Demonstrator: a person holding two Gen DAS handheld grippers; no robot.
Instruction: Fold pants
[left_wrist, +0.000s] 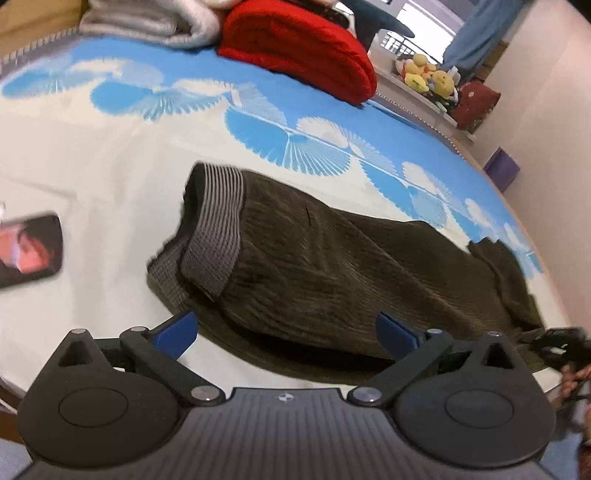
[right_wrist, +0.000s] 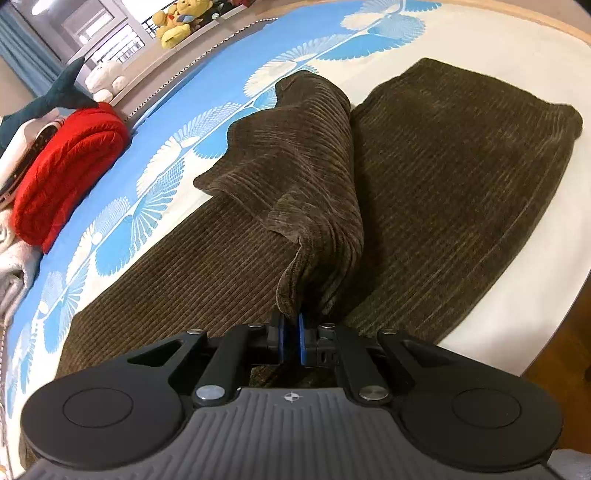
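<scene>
Dark olive corduroy pants lie on the bed, their grey ribbed waistband turned toward the left in the left wrist view. My left gripper stands wide open just above the near edge of the pants, with nothing pressed between its blue pads. In the right wrist view the pants spread across the sheet, and a bunched fold of a leg rises from the cloth. My right gripper is shut on that fold of the pants, holding its lower end.
The bed sheet is white with blue fan patterns. A red folded blanket and grey bedding lie at the far side. A phone rests on the sheet at left. Plush toys sit on the sill. The bed edge runs at right.
</scene>
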